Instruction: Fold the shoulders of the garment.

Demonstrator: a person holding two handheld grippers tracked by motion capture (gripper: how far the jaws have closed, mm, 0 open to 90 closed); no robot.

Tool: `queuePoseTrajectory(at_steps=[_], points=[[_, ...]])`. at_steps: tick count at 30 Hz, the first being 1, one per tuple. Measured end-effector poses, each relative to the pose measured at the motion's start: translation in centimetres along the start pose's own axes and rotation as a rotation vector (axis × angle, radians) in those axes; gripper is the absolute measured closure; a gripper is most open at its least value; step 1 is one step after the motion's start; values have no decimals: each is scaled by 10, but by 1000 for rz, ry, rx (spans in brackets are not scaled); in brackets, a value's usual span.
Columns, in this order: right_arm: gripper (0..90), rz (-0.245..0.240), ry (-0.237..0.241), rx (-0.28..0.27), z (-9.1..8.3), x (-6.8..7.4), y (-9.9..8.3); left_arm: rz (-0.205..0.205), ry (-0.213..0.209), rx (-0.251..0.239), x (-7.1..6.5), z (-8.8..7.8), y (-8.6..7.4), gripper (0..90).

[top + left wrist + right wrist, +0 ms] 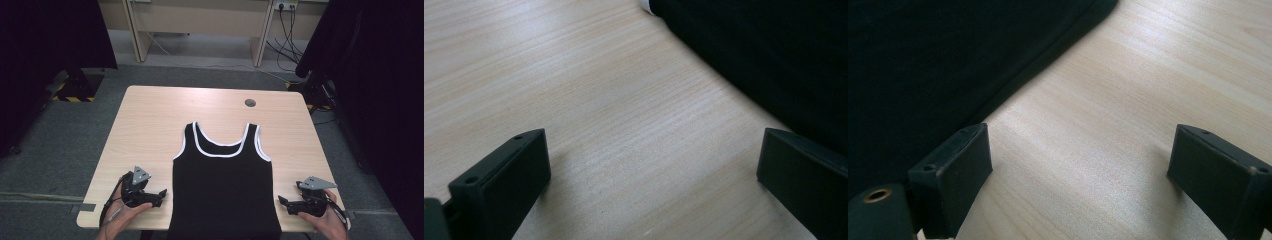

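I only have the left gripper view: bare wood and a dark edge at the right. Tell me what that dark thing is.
Observer: A black tank top with white trim, laid flat on the table, straps pointing away from the person.
Operator: Say where the other hand-held gripper sits.
Observer: The right hand-held gripper rests on the table just off the top's right side, pointing in at it.
Operator: Report its jaws.
Observer: In the right gripper view they stand wide apart with bare wood between them; the nearer one sits at the fabric's edge.
Operator: Check the hem.
Observer: It hangs over the near table edge, in the high view.
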State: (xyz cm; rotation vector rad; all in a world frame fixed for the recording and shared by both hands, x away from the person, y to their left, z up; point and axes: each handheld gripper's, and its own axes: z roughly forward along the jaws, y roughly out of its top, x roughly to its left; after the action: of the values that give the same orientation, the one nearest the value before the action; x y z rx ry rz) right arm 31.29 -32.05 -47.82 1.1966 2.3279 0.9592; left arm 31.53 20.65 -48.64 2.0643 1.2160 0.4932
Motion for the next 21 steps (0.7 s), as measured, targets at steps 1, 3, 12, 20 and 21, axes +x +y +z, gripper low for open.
queuePoseTrajectory(at_steps=[1, 3, 12, 20, 21], points=[[106, 0, 0, 0, 0, 0, 0, 0, 0, 0, 0, 0, 0, 0], [106, 0, 0, 0, 0, 0, 0, 0, 0, 0, 0, 0, 0, 0], [104, -1, 1, 0, 0, 0, 0, -2, -3, -2, 4, 1, 1, 0], [102, 0, 2, 1, 0, 0, 0, 2, -10, -8, 0, 1, 2, 15], [101, -2, 2, 1, 0, 0, 0, 1, -17, -10, -1, 1, 2, 16]])
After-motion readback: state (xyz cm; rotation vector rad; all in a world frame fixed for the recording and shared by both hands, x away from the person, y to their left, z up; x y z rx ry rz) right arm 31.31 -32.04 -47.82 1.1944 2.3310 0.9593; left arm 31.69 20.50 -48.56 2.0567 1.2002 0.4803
